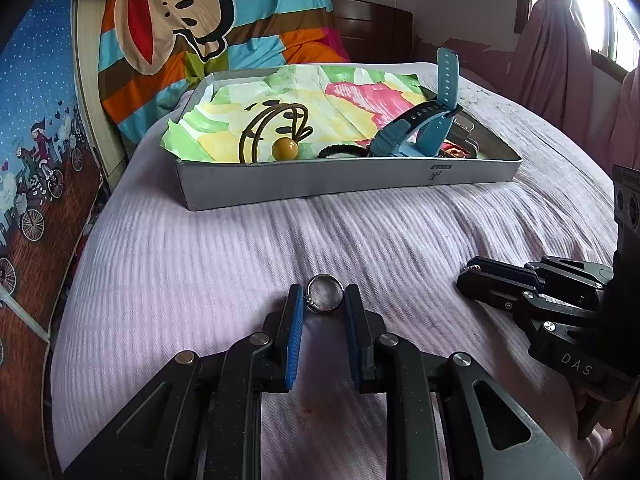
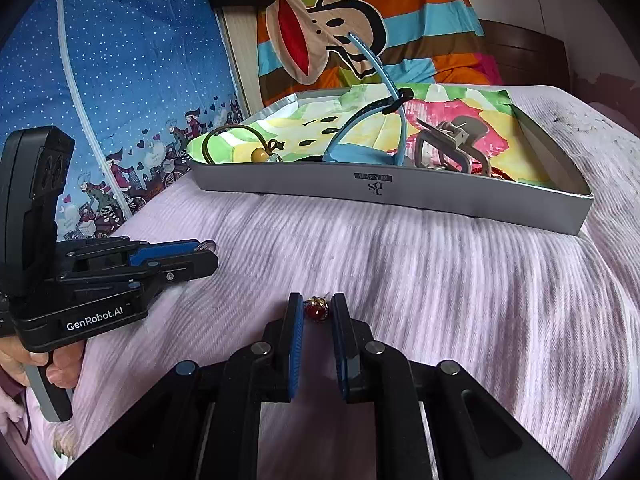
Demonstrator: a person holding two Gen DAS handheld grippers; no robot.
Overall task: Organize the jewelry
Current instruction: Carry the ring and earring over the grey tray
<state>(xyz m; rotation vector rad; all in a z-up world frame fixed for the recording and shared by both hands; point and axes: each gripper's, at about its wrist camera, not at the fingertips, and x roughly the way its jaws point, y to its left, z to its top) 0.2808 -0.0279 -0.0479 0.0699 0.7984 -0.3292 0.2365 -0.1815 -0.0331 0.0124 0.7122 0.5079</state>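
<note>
My left gripper [image 1: 324, 298] is shut on a silver ring [image 1: 325, 295], held at the fingertips low over the pink bedspread. My right gripper [image 2: 317, 308] is shut on a gold ring with a red stone [image 2: 317, 309], also low over the bed. Each gripper shows in the other's view: the right one [image 1: 476, 276] at the right, the left one [image 2: 204, 252] at the left. A shallow grey box [image 1: 344, 180] lined with coloured paper lies ahead; it also shows in the right wrist view [image 2: 400, 194]. It holds a blue watch [image 1: 424, 128], a brown wire bangle with a yellow bead [image 1: 280, 136] and a grey hair claw [image 2: 452, 148].
The pink ribbed bedspread [image 1: 240, 248] spans the space between grippers and box. A striped monkey-print blanket [image 1: 192, 24] hangs behind the box. A blue patterned panel [image 2: 120, 80] stands at the left. A dark wooden headboard [image 1: 372, 28] is at the back.
</note>
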